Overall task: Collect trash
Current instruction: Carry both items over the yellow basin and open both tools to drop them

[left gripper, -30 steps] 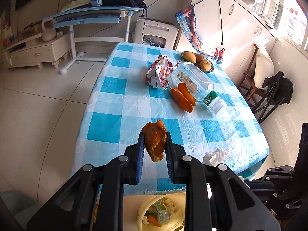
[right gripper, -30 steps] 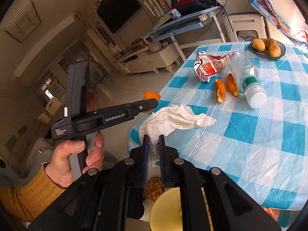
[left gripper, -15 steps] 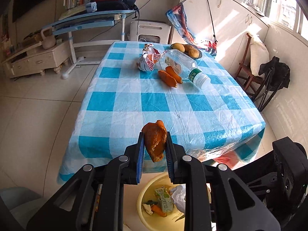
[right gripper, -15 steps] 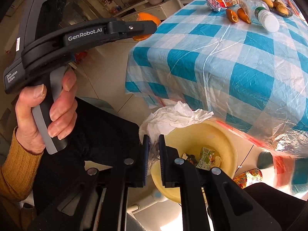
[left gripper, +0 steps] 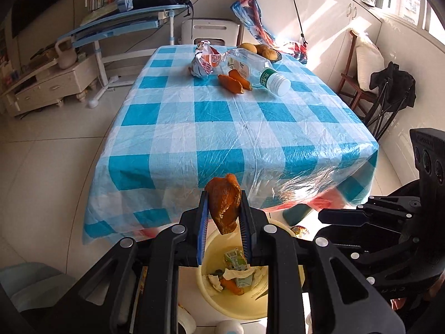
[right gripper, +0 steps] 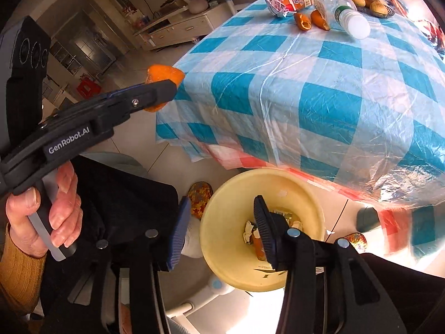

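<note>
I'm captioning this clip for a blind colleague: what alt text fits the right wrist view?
The right gripper, jaws just opened and empty, hangs over a yellow bin of trash beside a blue checked table. At left, a hand holds the left gripper shut on an orange peel.

The left wrist fisheye looks forward and steeply down along its own black fingers, from just off the near edge of the blue-and-white checked plastic tablecloth (left gripper: 222, 128), with the pale yellow plastic waste bin (left gripper: 211, 300) close below at 6 o'clock and the crushed clear plastic bottle (left gripper: 258, 72) far off at 12 o'clock. The right wrist fisheye sits lower and nearer the floor, tilted down over the same bin (right gripper: 222, 250) at 6 o'clock, and faces the cloth's corner (right gripper: 319, 89) obliquely, so the bottle (right gripper: 347, 16) lies at 1 o'clock. Both views share the cloth, the bin and the bottle.
</note>
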Demonstrator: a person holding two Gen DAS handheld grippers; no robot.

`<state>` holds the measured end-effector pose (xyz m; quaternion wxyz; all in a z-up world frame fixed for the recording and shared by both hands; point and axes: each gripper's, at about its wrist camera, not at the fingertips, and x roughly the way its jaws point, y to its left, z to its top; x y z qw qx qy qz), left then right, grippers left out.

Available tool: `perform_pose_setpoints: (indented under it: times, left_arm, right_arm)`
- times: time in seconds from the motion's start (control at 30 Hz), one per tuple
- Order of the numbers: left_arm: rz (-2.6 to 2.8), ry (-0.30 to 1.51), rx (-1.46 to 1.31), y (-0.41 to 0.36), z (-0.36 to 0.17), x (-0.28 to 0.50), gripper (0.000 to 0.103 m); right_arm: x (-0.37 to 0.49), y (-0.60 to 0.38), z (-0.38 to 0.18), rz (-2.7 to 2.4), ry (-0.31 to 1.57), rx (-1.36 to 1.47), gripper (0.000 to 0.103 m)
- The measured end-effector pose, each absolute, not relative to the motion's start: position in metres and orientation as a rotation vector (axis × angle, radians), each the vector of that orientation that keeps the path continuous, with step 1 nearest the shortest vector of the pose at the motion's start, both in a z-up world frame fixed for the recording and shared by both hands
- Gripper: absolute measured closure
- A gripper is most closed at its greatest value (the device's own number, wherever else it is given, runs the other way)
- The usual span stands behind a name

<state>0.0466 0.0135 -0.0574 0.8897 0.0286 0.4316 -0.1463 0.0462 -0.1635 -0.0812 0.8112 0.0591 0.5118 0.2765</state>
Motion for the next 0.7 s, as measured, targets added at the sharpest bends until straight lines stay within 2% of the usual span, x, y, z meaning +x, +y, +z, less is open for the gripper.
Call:
perform_pose_setpoints:
  times: [0.17,0.2,0.23,0.3,0.33,0.5,0.7]
  left_arm:
    - [-0.351,1.011,0.129,-0.007,-0.083,0.031,0.080]
    - [-0.360,1.036,0.155,-0.012,-0.089,0.028,0.073]
    - [-0.353,1.044,0.183,-0.016,-0.092,0.024,0.056]
    - [-0.313,1.005,0.243,-0.022,-0.089,0.017,0.035]
    - [-0.290,0.969,0.266,-0.022,-0.084,0.014,0.029]
    - [-0.157,0.817,0.220,-0.002,-0.055,0.015,0.017]
    - [0.038,0.722,0.102,0.032,-0.038,0.025,0.015]
  right_arm:
    - [0.035,-0.185,-0.044,0.459,0.855,0.149,0.038]
    - [0.033,-0.191,-0.035,0.438,0.807,0.162,0.034]
    - [0.031,-0.196,-0.029,0.417,0.763,0.176,0.033]
    - [0.028,-0.205,-0.020,0.387,0.703,0.210,0.032]
    - [0.028,-0.210,-0.019,0.368,0.682,0.224,0.031]
    - [0.037,-0.224,-0.018,0.298,0.656,0.279,0.028]
    - [0.033,-0.217,-0.016,0.273,0.635,0.229,0.027]
